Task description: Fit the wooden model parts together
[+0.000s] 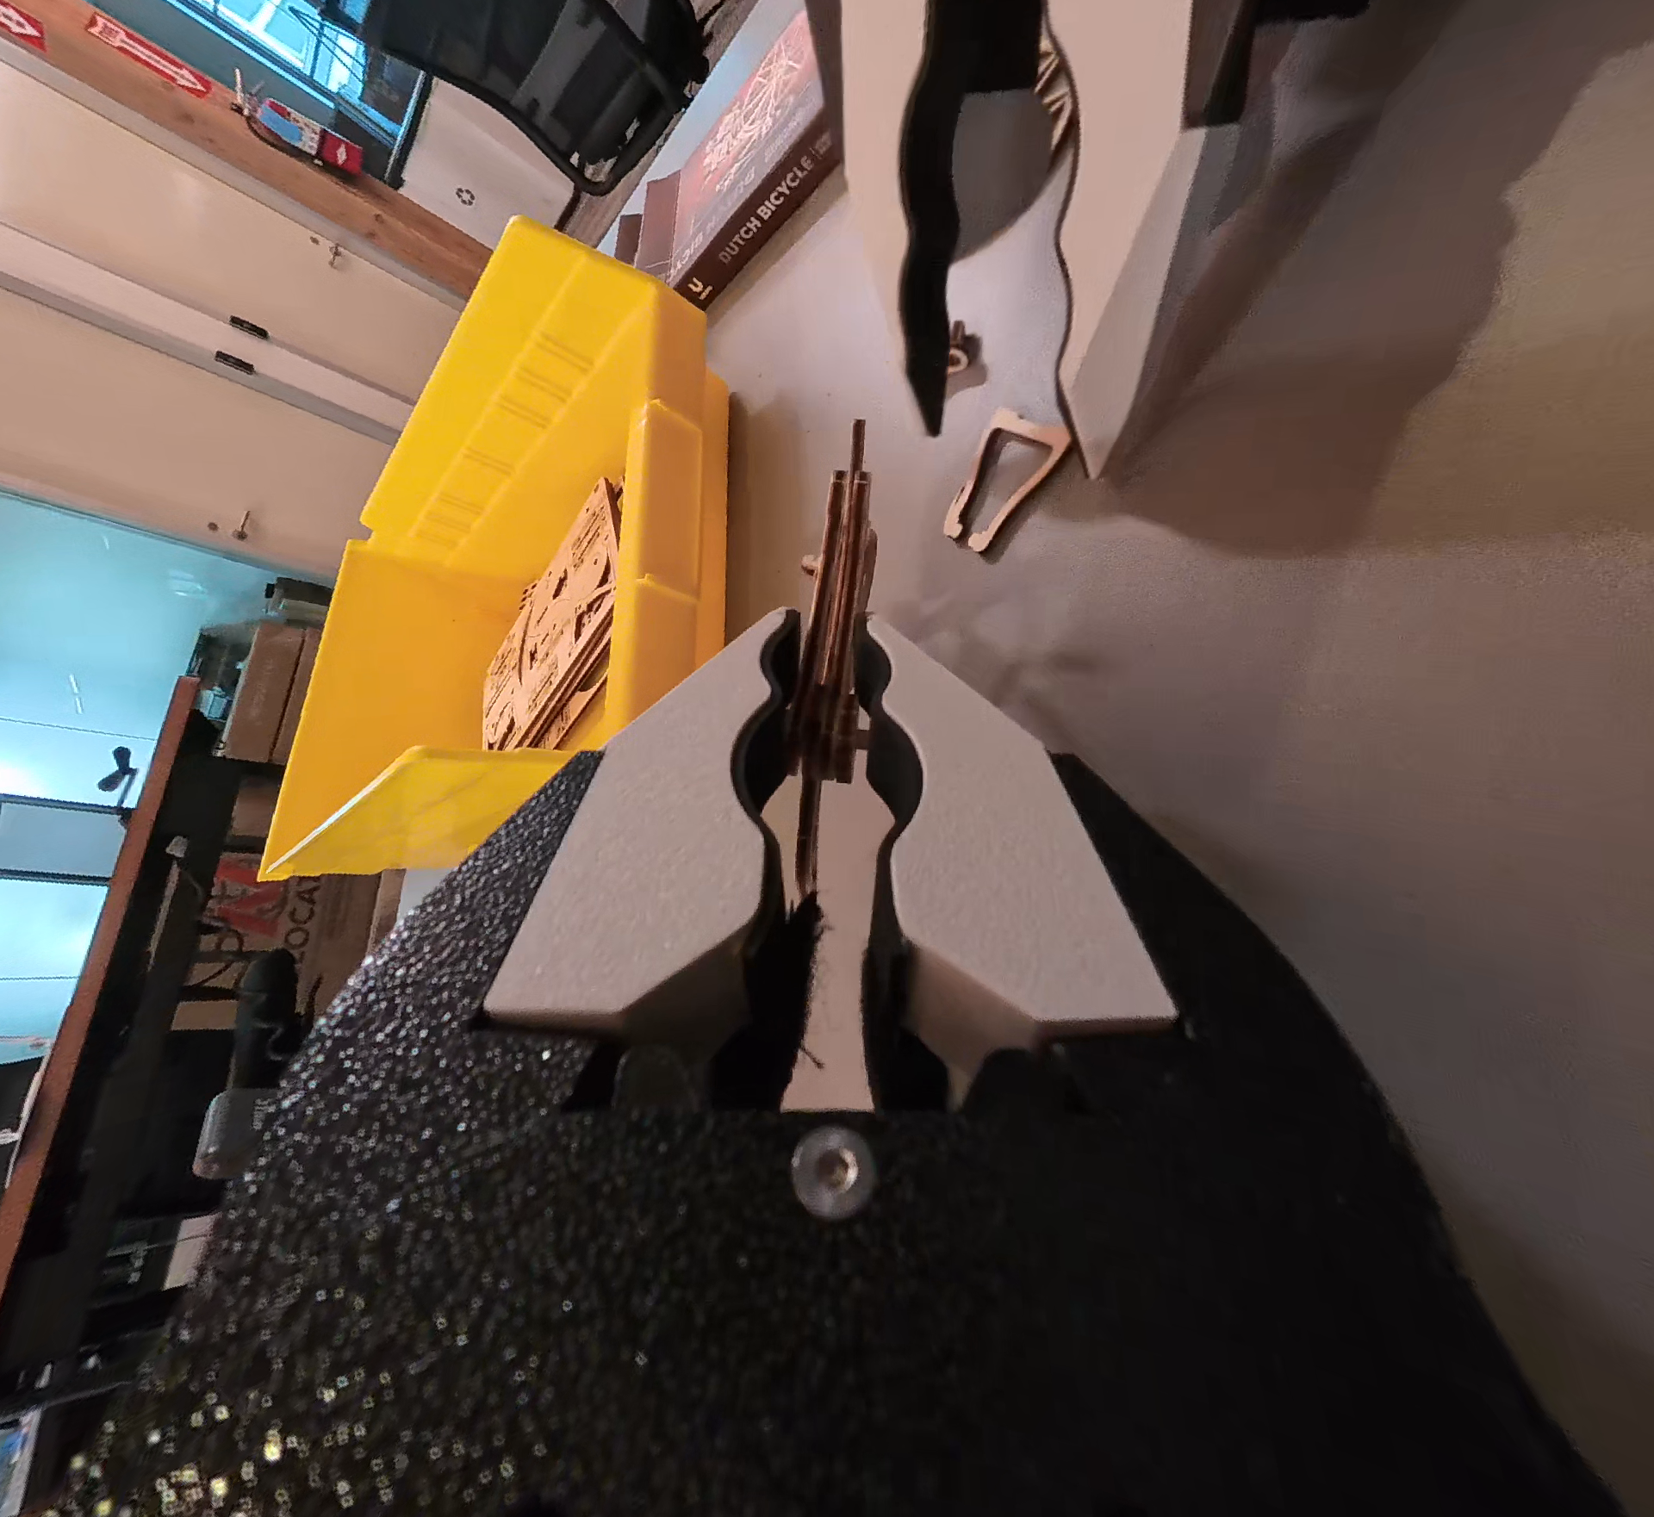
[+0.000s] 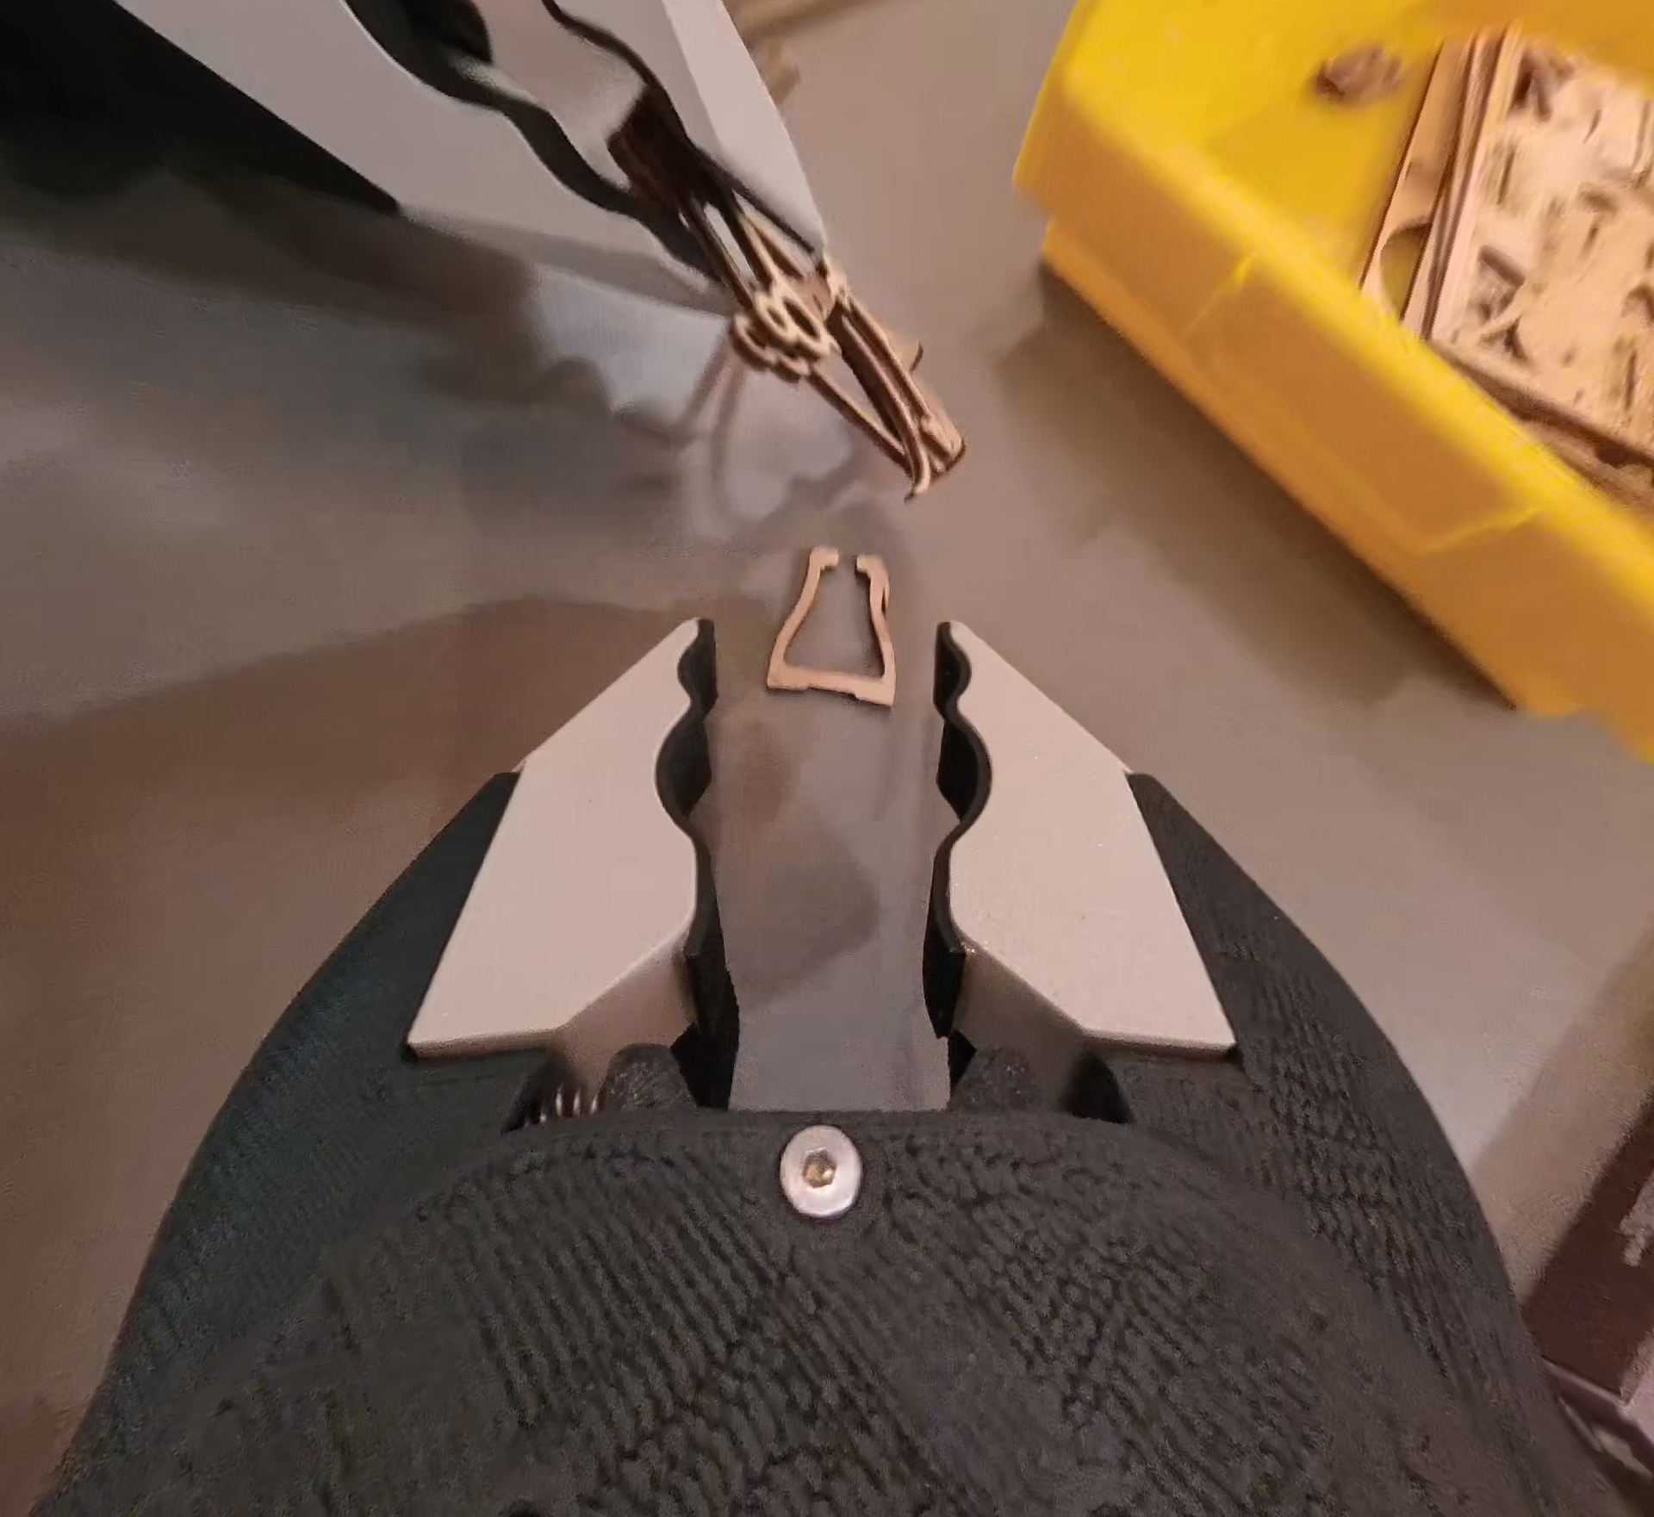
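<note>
Grey worktop point(image 2: 268, 668): my gaping, empty right tongs point(image 2: 825, 646) straddle the wooden clip point(image 2: 831, 640), lengthwise ahead; left tongs point(image 1: 832, 651) clamp the wooden assembly point(image 1: 841, 579).

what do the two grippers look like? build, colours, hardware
Both match: the left gripper and right gripper have a rough, grainy black body with a silver hex screw at centre front, and two pale grey wedge-shaped fingers lined with wavy black pads. A small coil spring shows on the right one. No cables or sleeves visible.
</note>
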Available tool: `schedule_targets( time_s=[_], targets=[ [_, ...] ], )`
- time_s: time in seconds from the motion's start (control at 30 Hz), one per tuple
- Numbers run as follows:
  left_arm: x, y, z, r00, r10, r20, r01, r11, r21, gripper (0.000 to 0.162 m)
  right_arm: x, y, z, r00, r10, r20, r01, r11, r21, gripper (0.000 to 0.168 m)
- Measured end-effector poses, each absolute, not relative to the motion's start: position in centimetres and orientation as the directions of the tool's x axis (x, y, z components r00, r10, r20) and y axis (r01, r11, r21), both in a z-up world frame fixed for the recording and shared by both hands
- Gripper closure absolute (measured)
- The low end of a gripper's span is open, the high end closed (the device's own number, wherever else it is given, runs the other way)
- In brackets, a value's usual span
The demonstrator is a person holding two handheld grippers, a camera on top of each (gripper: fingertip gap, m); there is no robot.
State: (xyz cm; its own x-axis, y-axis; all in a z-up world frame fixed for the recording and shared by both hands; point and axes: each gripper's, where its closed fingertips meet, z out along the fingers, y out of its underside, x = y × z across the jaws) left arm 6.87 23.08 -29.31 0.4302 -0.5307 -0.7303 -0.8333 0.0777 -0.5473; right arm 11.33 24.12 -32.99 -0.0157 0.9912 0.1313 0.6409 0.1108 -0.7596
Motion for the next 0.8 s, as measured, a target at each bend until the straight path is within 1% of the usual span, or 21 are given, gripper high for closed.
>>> schedule_targets(
  time_s=[0.03,0.23,0.37,0.47,0.57,0.7,0.8],
  targets=[
    [6.9,23.1,-29.4,0.426,-0.529,-0.734,-0.837,0.079,-0.542,0.153,11.4,24.2,-33.3,-0.002,0.992,0.13,0.658,0.099,-0.747,0.121],
    [6.9,23.2,-30.1,0.414,-0.544,-0.73,-0.844,0.072,-0.532,0.153,11.0,24.0,-33.7,0.056,0.998,0.01,0.7,-0.033,-0.713,0.129],
    [6.8,23.3,-30.2,0.421,-0.551,-0.721,-0.842,0.059,-0.537,0.153,11.0,24.1,-33.7,0.057,0.998,0.015,0.726,-0.031,-0.687,0.141],
    [6.7,23.4,-30.3,0.433,-0.554,-0.711,-0.838,0.044,-0.544,0.153,11.0,24.2,-33.6,0.034,0.993,0.112,0.731,0.052,-0.68,0.143],
    [6.5,23.5,-30.3,0.453,-0.558,-0.696,-0.83,0.023,-0.558,0.153,11.1,24.5,-33.1,0.007,0.969,0.247,0.725,0.165,-0.668,0.143],
    [6.5,23.6,-30.3,0.475,-0.572,-0.668,-0.816,-0.002,-0.579,0.153,10.7,24.1,-30.8,-0.018,0.907,0.422,0.646,0.332,-0.687,0.143],
    [6.6,23.6,-30.3,0.474,-0.575,-0.666,-0.817,-0.005,-0.577,0.153,10.3,23.6,-29.1,-0.038,0.83,0.557,0.607,0.462,-0.647,0.143]
  ],
)
